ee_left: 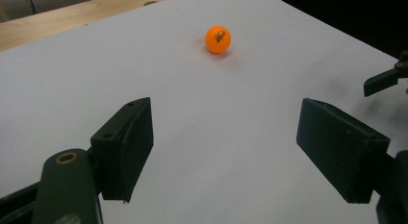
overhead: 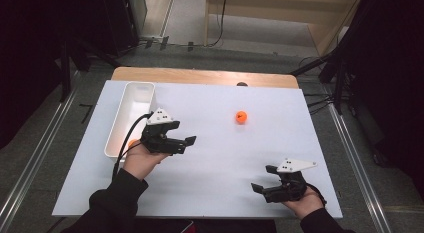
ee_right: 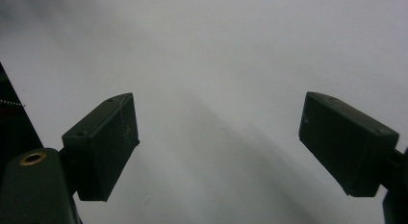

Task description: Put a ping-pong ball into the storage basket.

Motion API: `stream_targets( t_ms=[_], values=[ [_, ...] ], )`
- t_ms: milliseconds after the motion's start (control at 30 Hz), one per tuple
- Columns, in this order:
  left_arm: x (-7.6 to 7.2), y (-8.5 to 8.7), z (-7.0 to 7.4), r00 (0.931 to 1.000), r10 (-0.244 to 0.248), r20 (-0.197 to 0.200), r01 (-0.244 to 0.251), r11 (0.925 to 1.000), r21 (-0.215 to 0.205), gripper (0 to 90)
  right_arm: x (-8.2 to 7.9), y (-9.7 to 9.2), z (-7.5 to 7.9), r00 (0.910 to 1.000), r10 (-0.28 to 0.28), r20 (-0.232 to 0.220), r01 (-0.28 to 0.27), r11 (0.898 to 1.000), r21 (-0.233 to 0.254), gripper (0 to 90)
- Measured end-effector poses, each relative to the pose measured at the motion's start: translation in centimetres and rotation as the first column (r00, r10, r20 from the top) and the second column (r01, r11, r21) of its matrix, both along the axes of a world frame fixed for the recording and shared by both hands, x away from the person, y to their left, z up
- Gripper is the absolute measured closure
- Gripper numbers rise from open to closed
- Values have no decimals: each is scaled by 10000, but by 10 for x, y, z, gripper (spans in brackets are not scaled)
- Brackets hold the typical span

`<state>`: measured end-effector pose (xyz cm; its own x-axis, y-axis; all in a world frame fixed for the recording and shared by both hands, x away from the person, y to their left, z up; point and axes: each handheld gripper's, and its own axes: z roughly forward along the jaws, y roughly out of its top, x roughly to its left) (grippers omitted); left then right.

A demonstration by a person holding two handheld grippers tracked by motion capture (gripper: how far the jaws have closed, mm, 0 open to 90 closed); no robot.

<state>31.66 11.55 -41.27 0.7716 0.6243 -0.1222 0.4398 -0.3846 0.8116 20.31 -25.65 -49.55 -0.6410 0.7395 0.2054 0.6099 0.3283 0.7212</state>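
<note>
One ball binned, one to go.
Left claw [overhead: 181, 142], jaws wide and empty, lines up on the orange ball [overhead: 241, 117] loose mid-worktop [overhead: 210, 183]; another orange ball [overhead: 132, 143] sits in the white bin [overhead: 131, 105]; right claw [overhead: 265, 180] waits wide.

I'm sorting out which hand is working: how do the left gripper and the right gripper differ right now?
The left gripper hangs mid-table beside the white bin, while the right gripper sits near the table's front edge. The left gripper faces the orange ball; the right gripper faces bare white tabletop. Both stand open and empty.
</note>
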Motion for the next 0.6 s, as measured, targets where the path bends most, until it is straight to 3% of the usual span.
stream_targets(
  t_ms=[167,300,600],
  values=[
    [-1,-5,-2,10000,-28,69,29,10000,-34,209,0,0,0,10000,51,69,-51,10000,-6,122],
    [2,-9,-5,9997,-68,-216,61,9995,-316,209,0,0,0,10000,22,28,-22,10000,-1,122],
    [3,-20,-13,9999,-131,89,130,9999,58,209,-1,1,0,9999,80,101,-81,9999,70,123]
  ],
)
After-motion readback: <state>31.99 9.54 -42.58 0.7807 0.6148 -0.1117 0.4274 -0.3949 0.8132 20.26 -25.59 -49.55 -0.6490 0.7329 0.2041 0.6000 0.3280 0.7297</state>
